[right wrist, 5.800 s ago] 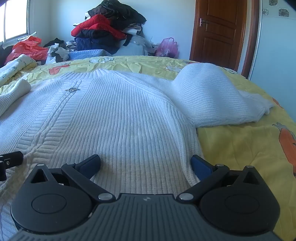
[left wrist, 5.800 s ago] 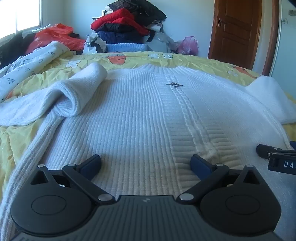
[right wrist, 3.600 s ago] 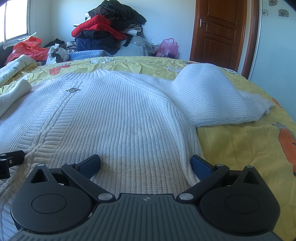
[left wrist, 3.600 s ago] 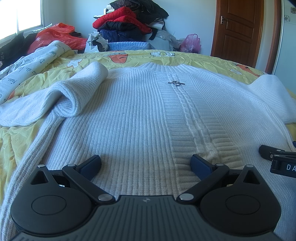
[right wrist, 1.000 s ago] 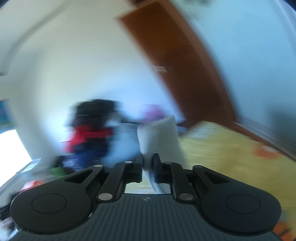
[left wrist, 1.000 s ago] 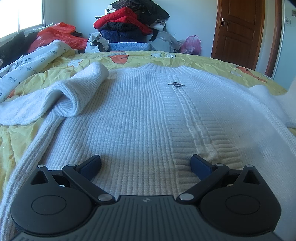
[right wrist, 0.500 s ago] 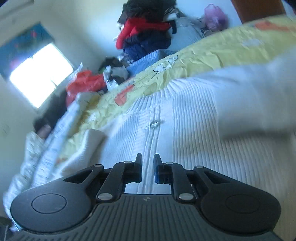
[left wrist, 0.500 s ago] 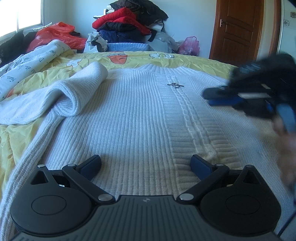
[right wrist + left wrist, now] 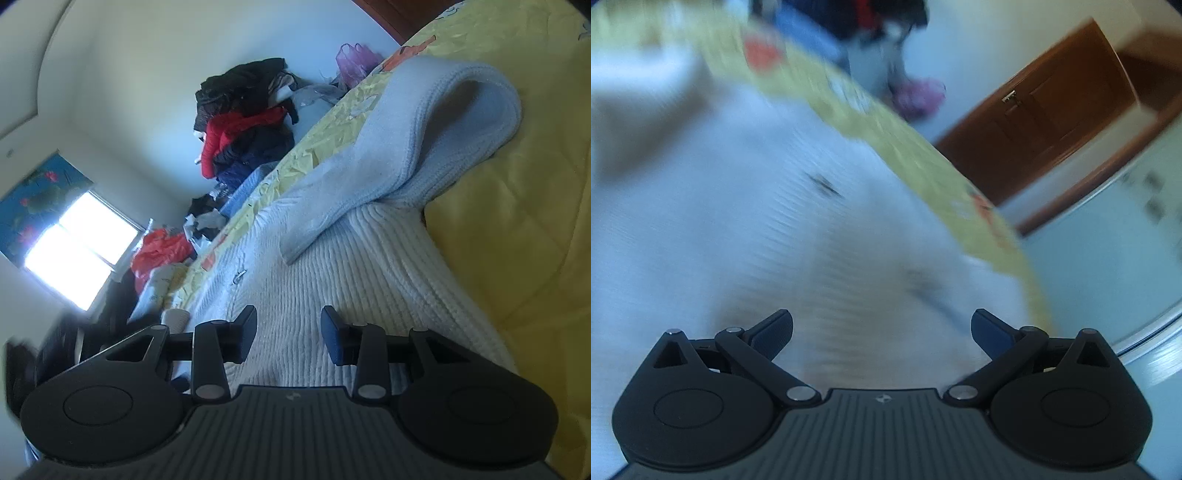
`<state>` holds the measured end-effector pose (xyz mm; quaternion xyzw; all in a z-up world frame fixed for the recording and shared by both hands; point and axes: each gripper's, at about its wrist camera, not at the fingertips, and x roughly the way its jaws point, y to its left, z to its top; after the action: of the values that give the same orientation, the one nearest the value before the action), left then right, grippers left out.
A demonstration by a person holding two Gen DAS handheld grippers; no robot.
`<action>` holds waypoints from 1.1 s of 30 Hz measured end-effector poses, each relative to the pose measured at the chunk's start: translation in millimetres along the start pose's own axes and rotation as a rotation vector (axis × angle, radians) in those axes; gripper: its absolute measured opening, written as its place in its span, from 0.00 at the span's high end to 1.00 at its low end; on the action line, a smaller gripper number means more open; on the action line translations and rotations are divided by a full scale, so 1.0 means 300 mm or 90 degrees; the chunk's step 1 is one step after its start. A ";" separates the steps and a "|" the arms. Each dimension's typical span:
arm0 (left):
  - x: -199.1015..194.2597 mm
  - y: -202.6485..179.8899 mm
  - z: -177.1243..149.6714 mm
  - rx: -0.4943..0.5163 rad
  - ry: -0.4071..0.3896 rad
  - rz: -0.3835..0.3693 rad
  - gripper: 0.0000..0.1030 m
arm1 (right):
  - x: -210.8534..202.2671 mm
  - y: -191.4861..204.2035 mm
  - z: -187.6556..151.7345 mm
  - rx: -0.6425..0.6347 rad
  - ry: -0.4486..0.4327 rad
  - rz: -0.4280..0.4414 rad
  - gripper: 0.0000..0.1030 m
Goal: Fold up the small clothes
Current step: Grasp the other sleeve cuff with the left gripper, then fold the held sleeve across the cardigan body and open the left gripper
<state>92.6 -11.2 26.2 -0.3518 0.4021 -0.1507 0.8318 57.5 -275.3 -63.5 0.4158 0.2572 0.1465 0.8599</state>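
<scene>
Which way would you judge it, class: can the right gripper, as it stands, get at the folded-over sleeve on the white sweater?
Probably yes. The right gripper is open and empty, low over the white sweater, and the folded-over sleeve lies ahead of it with nothing between them.

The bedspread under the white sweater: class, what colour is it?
Yellow, with orange printed patches. The bedspread shows best in the right wrist view, beside the sweater.
</scene>
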 end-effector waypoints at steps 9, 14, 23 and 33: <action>0.399 -0.117 0.080 -0.053 0.080 -0.040 0.03 | -0.039 -0.029 0.003 0.026 -0.005 0.060 0.46; 0.492 -0.184 0.100 0.018 0.073 0.036 0.72 | -0.049 -0.028 -0.001 0.026 -0.007 0.069 0.42; 0.332 -0.298 0.113 0.196 -0.023 0.058 0.90 | -0.078 -0.038 -0.014 0.023 -0.009 0.072 0.42; -0.141 -0.185 0.138 0.320 -0.198 0.088 0.90 | -0.081 -0.002 -0.017 0.014 -0.010 0.060 0.42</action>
<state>99.7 -8.7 106.9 -0.1256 0.2434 -0.1326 0.9526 34.6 -283.8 -58.8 0.4381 0.2324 0.1808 0.8493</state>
